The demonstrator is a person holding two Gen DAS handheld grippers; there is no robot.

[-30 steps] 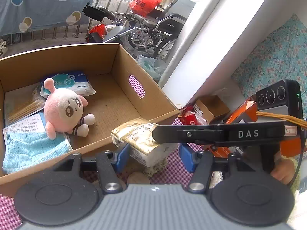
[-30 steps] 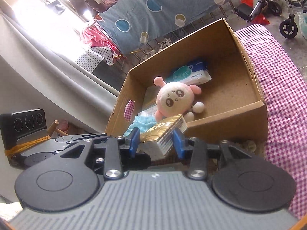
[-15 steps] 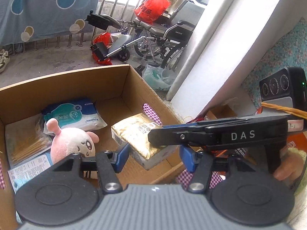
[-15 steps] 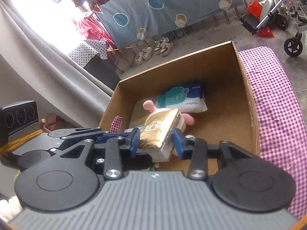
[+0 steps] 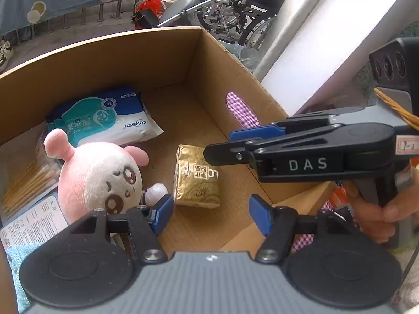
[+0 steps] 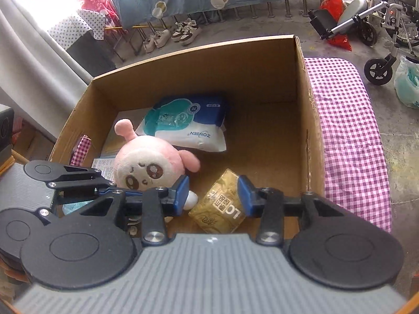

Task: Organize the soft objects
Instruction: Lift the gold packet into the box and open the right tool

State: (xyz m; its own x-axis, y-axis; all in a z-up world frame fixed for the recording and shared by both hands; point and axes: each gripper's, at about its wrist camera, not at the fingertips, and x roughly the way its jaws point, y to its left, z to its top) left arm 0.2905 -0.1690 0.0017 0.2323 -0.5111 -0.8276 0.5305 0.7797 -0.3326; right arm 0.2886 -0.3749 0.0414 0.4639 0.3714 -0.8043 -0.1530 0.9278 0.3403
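Lying seemingly loose between right gripper (image 6: 213,195) fingertips: gold pack (image 6: 218,206).

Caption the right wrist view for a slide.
Gold tissue pack lies in the cardboard box beside the pink plush toy.

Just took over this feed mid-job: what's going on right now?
A person holding a gripper in each hand is packing soft things into the cardboard box. The gold tissue pack now lies on the box floor beside the pink plush toy, released. The right gripper and the left gripper hang open above it, the left's jaws having just widened, nothing between them. A wet wipes pack and a blue cloth are already in the box.
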